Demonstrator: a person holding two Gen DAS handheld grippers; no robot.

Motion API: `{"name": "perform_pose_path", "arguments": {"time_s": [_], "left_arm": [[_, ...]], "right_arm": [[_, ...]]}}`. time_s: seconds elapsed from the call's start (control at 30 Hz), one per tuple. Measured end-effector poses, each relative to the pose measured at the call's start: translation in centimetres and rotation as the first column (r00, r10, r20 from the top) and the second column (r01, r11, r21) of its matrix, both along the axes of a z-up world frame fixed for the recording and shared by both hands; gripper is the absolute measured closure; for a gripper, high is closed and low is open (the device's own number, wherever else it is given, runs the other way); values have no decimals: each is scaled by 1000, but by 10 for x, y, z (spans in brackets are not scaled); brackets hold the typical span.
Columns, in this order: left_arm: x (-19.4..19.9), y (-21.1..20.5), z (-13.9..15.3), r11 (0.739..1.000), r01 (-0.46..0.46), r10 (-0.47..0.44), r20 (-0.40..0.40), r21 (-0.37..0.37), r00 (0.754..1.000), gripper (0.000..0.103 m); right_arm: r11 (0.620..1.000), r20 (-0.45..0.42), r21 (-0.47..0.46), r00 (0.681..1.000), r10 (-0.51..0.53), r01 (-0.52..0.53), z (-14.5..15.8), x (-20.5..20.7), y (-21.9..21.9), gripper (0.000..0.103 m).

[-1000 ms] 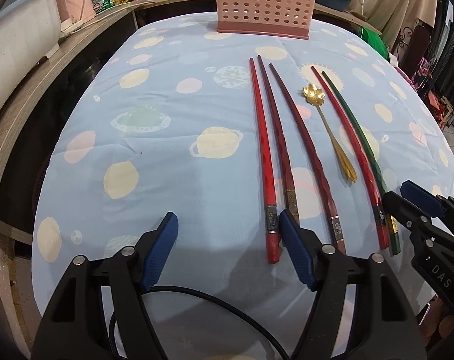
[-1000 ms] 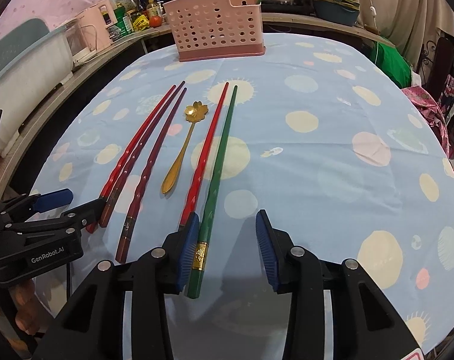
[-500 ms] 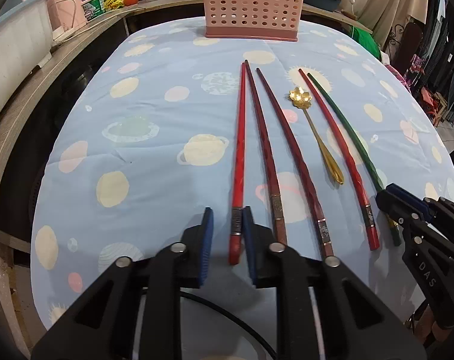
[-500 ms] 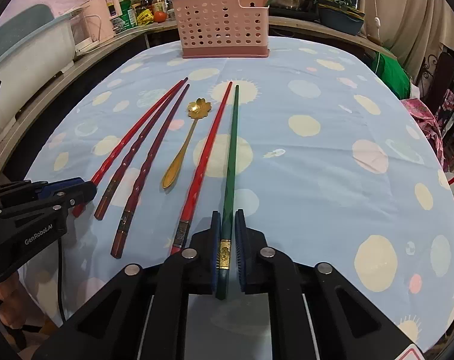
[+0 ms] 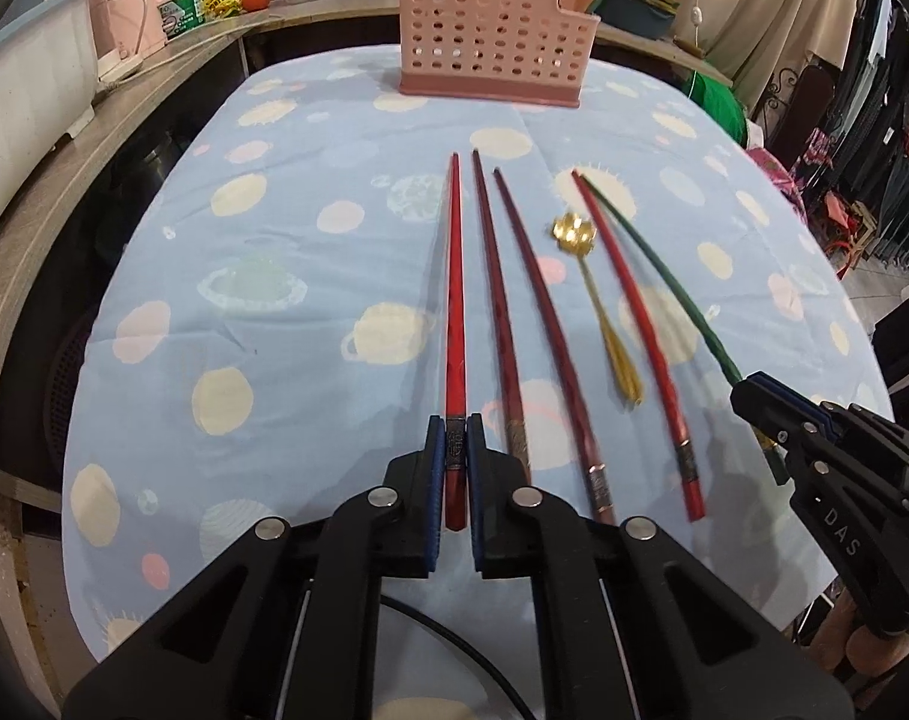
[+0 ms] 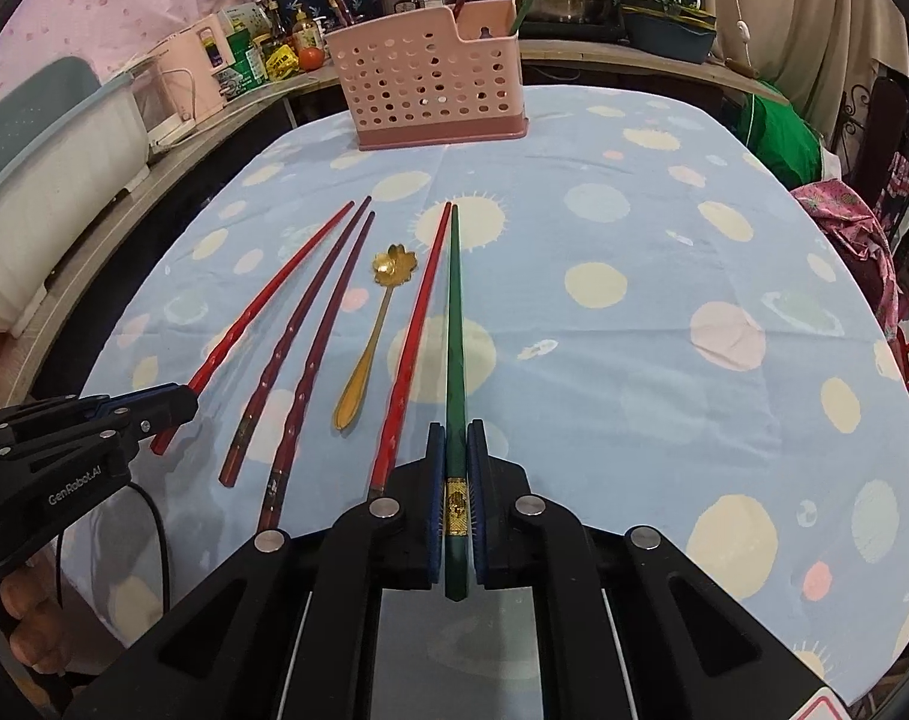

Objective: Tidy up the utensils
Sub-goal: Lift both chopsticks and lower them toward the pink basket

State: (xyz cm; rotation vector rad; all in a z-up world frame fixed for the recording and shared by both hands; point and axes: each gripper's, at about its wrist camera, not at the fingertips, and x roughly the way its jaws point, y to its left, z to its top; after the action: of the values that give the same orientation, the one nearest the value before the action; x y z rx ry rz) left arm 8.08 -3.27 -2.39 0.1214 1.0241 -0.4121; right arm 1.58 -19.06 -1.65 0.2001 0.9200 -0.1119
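5 chopsticks [image 6: 310, 324], 1 spoon [image 6: 370, 330] (2 chopsticks clawed)

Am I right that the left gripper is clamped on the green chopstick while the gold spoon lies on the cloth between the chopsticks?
Not quite. The left gripper is clamped on a red chopstick, as the left wrist view shows; the green chopstick is in the right gripper. The gold spoon does lie between the chopsticks.

- Left gripper [image 5: 455, 456]: jaws closed on the thick end of the bright red chopstick [image 5: 454, 312], blue pads pressing on both sides, low over the bench.
- Right gripper [image 6: 455, 480]: jaws closed on the green chopstick [image 6: 454, 324] near its gold band, also low.
- Both pointing forward, side by side, well apart.
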Motion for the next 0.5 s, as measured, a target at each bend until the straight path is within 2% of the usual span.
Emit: {"name": "perform_pose_path", "arguments": {"time_s": [0.3, 0.5], "left_arm": [[21, 6, 50, 994, -31, 34, 24, -102, 999, 96], [50, 2, 96, 988, -32, 43, 65, -153, 997, 96]], "right_arm": [[999, 120, 22, 992, -32, 29, 55, 16, -22, 96], [998, 221, 42, 974, -50, 42, 97, 41, -42, 96]]}}
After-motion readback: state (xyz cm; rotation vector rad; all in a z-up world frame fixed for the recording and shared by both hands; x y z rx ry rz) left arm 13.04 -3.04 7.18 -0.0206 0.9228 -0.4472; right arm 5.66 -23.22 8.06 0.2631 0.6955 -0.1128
